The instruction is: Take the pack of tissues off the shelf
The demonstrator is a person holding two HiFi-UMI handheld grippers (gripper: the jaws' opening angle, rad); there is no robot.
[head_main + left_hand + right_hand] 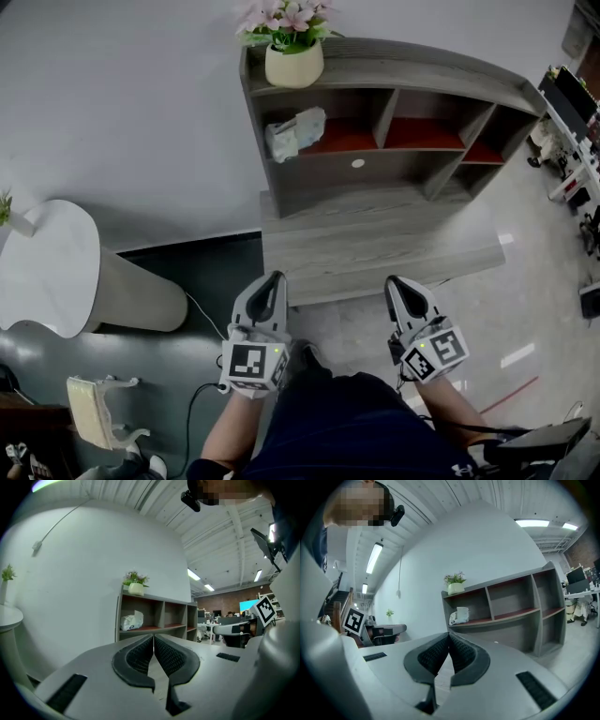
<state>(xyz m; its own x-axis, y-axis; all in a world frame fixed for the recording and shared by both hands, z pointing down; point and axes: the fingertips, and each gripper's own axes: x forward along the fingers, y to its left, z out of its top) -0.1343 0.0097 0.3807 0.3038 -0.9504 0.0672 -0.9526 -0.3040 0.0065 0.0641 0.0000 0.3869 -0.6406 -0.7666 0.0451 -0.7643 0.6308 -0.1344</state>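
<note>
Grey jaws, and nothing in them, so I'd say the job has barely begun: the reach, the grasp and the lift-out are all left. My left gripper has its ribbed pads pressed together on nothing. The right gripper is the same, tips meeting and empty. Neither touches anything. Well ahead, slightly left of the left gripper, the white crinkled plastic pack of tissues sits in the leftmost compartment of the grey wooden shelf unit. It's directly beneath the cream pot of pink flowers.
</note>
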